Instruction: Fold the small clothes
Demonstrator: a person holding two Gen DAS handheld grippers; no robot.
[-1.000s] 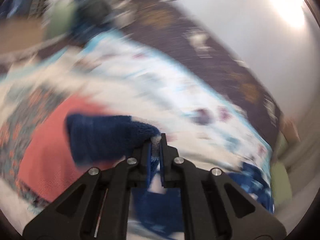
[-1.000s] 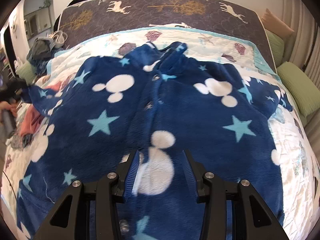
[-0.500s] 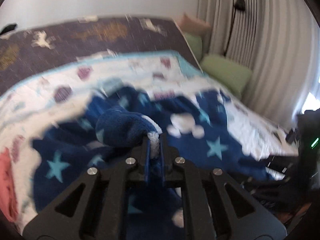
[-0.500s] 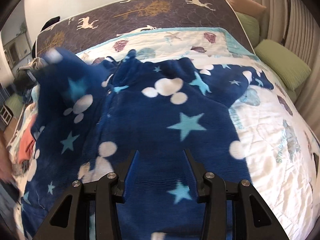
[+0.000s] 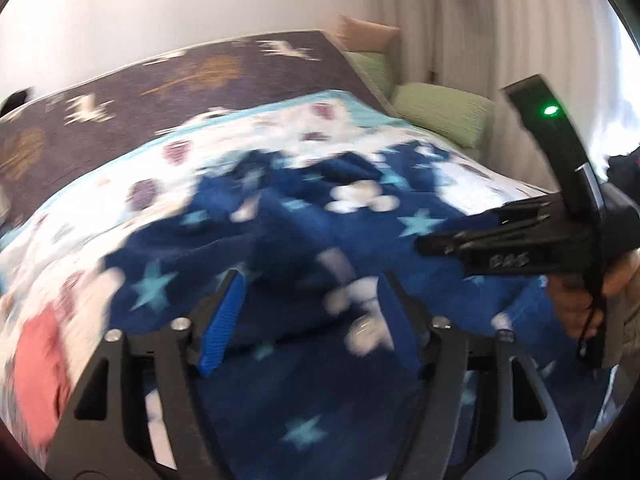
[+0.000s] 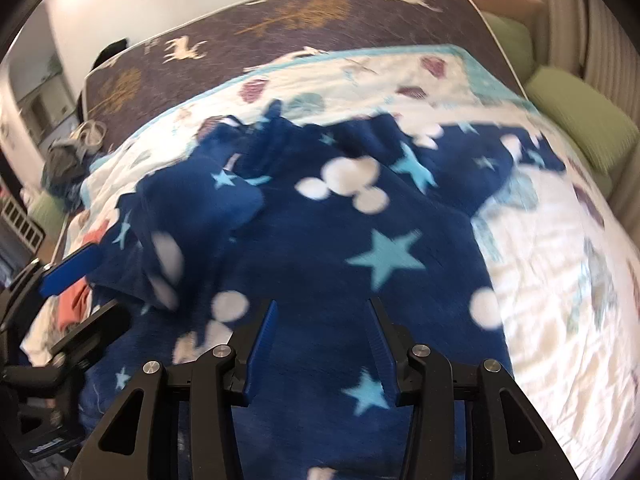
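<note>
A navy fleece garment [image 6: 360, 240] with pale stars and white dots lies spread on the quilt [image 6: 560, 280]. Its left sleeve [image 6: 192, 216] is folded inward over the chest and also shows as a blurred hump [image 5: 288, 236]. My left gripper [image 5: 312, 308] hovers just above that sleeve with its jaws opening, and the pads do not press on the cloth. Its blue pad [image 6: 72, 266] shows at the left edge of the right wrist view. My right gripper [image 6: 322, 340] stands open over the garment's lower front, holding nothing. It appears from the side [image 5: 480, 244] with a hand [image 5: 576, 308] on it.
A coral-red garment [image 5: 40, 364] lies at the quilt's left edge. Green pillows [image 6: 580, 128] line the right side by the curtain. Behind the quilt is a dark spread with deer and trees [image 6: 280, 20]. A heap of clothes [image 6: 68, 156] sits far left.
My left gripper swung from the left edge across the garment with the sleeve pinched, then opened and let it drop onto the chest. The right gripper shifted slightly and stayed open.
</note>
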